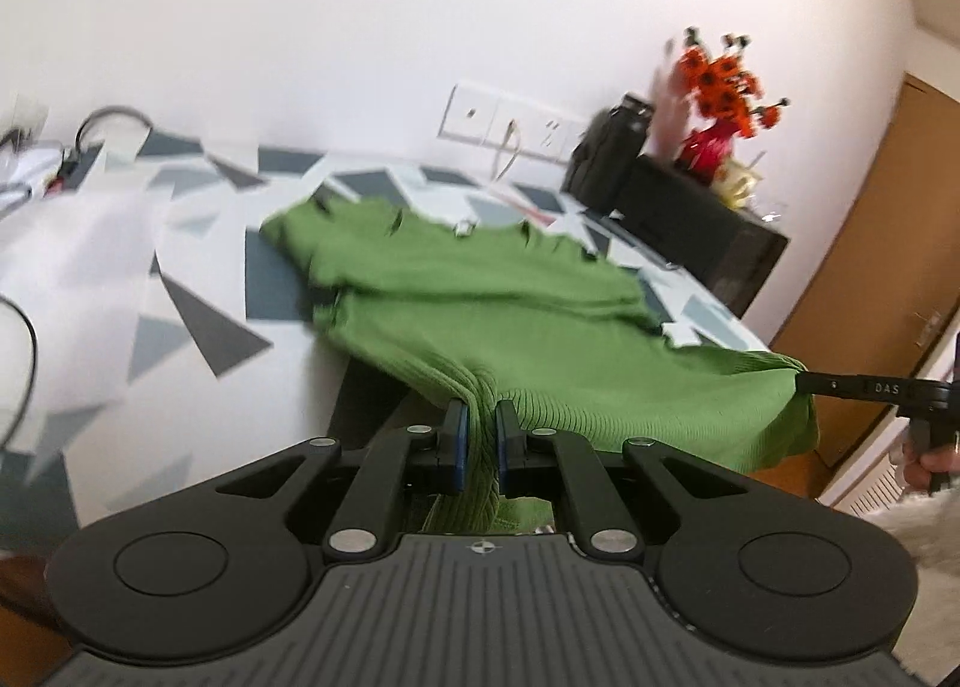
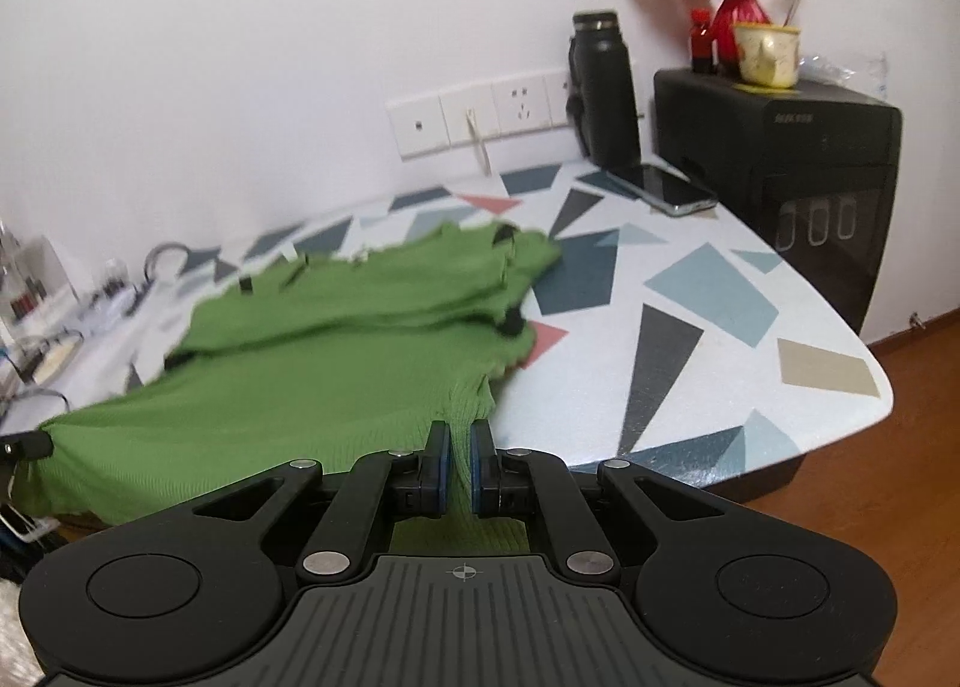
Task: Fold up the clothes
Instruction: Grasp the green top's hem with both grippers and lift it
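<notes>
A green sweater (image 1: 480, 291) is spread on the patterned desk (image 2: 690, 291), its near hem lifted off the edge. One hem corner is pinched by the left tongs (image 1: 481, 435), the other by the right tongs (image 2: 459, 456).

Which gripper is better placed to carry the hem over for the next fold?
Neither alone, probably. The left gripper and the right gripper are each shut on one corner of the green sweater, whose far part lies on the table. Both should carry it together.
</notes>
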